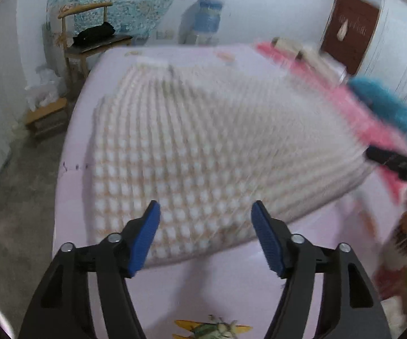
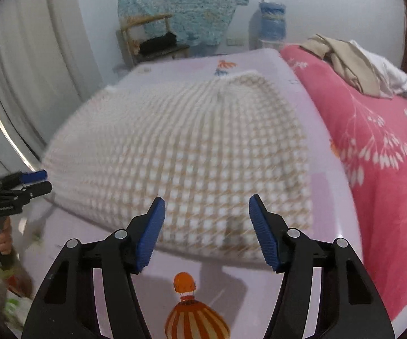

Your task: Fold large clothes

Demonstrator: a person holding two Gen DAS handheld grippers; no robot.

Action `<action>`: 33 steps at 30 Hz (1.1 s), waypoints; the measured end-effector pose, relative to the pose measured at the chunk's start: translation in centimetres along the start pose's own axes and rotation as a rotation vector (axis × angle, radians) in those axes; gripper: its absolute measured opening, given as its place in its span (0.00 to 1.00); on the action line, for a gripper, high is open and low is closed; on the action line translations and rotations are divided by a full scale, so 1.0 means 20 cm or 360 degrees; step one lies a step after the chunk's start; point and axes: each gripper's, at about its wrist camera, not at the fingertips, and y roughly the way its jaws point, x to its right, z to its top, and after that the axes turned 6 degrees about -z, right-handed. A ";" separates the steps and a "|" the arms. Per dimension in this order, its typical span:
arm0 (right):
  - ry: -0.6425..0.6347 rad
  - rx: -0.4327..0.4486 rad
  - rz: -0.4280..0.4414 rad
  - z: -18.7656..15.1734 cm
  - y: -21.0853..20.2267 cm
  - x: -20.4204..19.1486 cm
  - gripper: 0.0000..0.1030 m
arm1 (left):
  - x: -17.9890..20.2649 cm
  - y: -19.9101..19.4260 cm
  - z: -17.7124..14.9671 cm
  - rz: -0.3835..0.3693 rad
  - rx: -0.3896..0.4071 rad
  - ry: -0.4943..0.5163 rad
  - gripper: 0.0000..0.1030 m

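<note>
- My left gripper (image 1: 205,234) has its jaws spread wide with nothing between them; the blue pads (image 1: 144,240) hang in the air above the near edge of the garment
- My right gripper (image 2: 207,230) is the same: jaws wide apart, holding nothing, blue pads (image 2: 264,231) poised over the near hem
- The task's thing is a cream and tan checked knit sweater (image 1: 192,147), lying spread on the lilac bed sheet (image 1: 231,288) ahead of both grippers
- In the left wrist view the sweater's near edge runs just beyond my fingertips, crossing the gap between the jaws; most of the fabric lies farther off and to the right
- In the right wrist view the sweater (image 2: 192,152) fills the middle, its near edge showing between the jaws and a strip of sheet (image 2: 231,285) bare below it
- A balloon print (image 2: 196,319) on the sheet sits between the right gripper's arms, nearer than the sweater
- A pink floral blanket (image 2: 378,152) lies just beside the sweater's right side, with a beige and white pile of clothes (image 2: 353,65) on it
- My left gripper (image 2: 31,182) shows at the far left of the right wrist view, beside the sweater's left corner
- The left view is blurred, so I cannot tell whether the pads touch the fabric
- A wooden chair (image 1: 90,36) stands beyond the bed
</note>
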 end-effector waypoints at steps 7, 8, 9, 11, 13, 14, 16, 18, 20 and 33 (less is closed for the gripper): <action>0.0037 -0.0095 -0.0092 -0.04 0.01 -0.08 0.61 | 0.07 -0.05 -0.02 0.0079 0.0079 -0.0012 0.66; 0.0031 -0.0068 -0.0060 -0.04 -0.04 -0.09 0.65 | 0.08 -0.09 -0.03 0.0063 0.0118 -0.0016 0.66; 0.0022 -0.0035 -0.0047 -0.05 -0.10 -0.11 0.67 | 0.10 -0.13 -0.03 0.0048 0.0149 -0.0022 0.69; 0.0002 0.0013 -0.0044 -0.08 -0.19 -0.15 0.75 | 0.14 -0.21 -0.05 0.0002 0.0205 -0.0040 0.75; 0.0003 0.0042 -0.0034 -0.12 -0.28 -0.19 0.79 | 0.21 -0.28 -0.06 -0.0010 0.0263 -0.0048 0.83; 0.0010 0.0050 -0.0034 -0.13 -0.30 -0.20 0.86 | 0.26 -0.31 -0.07 0.0013 0.0301 -0.0048 0.90; 0.0015 0.0099 -0.0038 -0.14 -0.38 -0.22 0.91 | 0.34 -0.36 -0.06 0.0072 0.0373 -0.0031 0.95; 0.0002 0.0156 -0.0075 -0.14 -0.43 -0.25 0.92 | 0.41 -0.40 -0.06 0.0117 0.0427 0.0001 0.95; -0.0016 0.0202 -0.0116 -0.13 -0.49 -0.26 0.92 | 0.48 -0.43 -0.06 0.0176 0.0456 0.0026 0.95; 0.0026 0.0221 -0.0365 -0.17 -0.50 -0.34 0.92 | 0.59 -0.37 -0.05 0.0433 0.0383 -0.0004 0.95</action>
